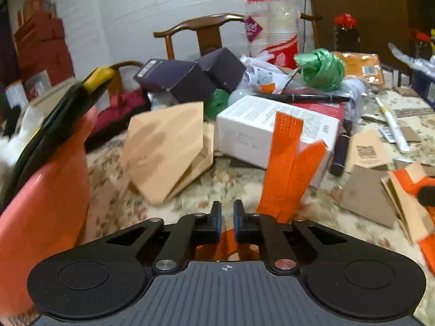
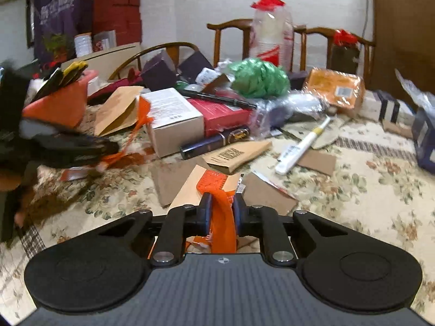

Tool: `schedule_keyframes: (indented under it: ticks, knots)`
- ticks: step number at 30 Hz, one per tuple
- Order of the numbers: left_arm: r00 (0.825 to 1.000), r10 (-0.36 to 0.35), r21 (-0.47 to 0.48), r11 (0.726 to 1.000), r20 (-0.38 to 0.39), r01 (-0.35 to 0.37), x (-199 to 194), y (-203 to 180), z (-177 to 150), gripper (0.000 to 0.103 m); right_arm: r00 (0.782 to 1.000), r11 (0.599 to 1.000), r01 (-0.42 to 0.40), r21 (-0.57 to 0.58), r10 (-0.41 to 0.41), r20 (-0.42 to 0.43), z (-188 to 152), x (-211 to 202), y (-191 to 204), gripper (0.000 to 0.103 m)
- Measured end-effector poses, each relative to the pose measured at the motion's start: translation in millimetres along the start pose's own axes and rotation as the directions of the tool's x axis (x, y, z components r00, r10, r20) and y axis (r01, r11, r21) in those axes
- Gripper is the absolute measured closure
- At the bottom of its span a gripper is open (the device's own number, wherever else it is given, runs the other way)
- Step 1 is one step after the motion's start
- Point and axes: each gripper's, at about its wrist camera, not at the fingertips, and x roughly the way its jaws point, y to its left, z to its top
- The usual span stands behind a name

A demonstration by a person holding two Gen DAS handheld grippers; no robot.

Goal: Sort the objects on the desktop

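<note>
- The left gripper (image 1: 227, 218) hangs low over the counter (image 1: 233, 187), which is covered with a cream floral cloth; its two black fingers stand nearly together with a narrow gap, and nothing shows between them.
- Just ahead and right of it, a folded orange plastic strip with a dotted texture (image 1: 288, 163) rises from under the gripper and leans up against a white printed cardboard box (image 1: 244, 127).
- A black pen (image 1: 301, 98) lies along the top of that box and of the red flat box (image 1: 320, 108) behind it.
- A tan folded paper envelope (image 1: 165, 146) lies left of the white box; a salmon-pink plastic bin (image 1: 46, 212) fills the left edge, with dark things and a yellow tip sticking out of it.
- The right gripper (image 2: 220, 212) is clamped on another orange plastic strip with a grid-textured end (image 2: 221, 214), which sits over brown cardboard scraps (image 2: 174, 184) on the counter.
- Farther back are a crumpled green plastic bag (image 2: 258, 77), a dark cylindrical tube with a gold label (image 2: 214, 142) and a white pen-like stick with a yellow band (image 2: 301, 146).
- A tall sleeve of stacked paper cups with a red top (image 2: 270, 32) stands before the wooden chairs (image 2: 233, 35).
</note>
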Motion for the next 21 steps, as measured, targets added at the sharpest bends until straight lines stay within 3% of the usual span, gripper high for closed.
schedule_keyframes:
  ticks: [9, 11, 13, 15, 21]
  knots:
    - [0.996, -0.077, -0.027, 0.997, 0.055, 0.078, -52.3, 0.1, 2.0, 0.099, 0.994, 0.987, -0.110, 0.119, 0.110, 0.006, 5.4, -16.8, -12.7, 0.085]
    - [0.996, -0.055, 0.012, 0.998, 0.068, 0.054, -59.4, -3.0, 5.4, 0.085, 0.992, 0.984, -0.122, 0.130, 0.120, 0.023, 6.7, -23.3, -13.7, 0.085]
    - [0.997, -0.038, 0.053, 0.998, 0.061, 0.035, -61.9, -3.3, 6.0, 0.049, 0.991, 0.981, -0.136, 0.141, 0.132, 0.037, 8.3, -27.8, -15.9, 0.085]
    - [0.997, -0.014, 0.074, 0.997, 0.073, 0.009, -63.7, 0.0, 3.4, 0.027, 0.988, 0.976, -0.152, 0.153, 0.148, 0.039, 9.6, -31.1, -17.9, 0.085]
    - [1.000, 0.024, 0.157, 0.987, 0.005, -0.025, -44.9, 0.9, -12.9, 0.023, 0.986, 0.971, -0.167, 0.171, 0.164, 0.028, 10.8, -29.4, -21.9, 0.085]
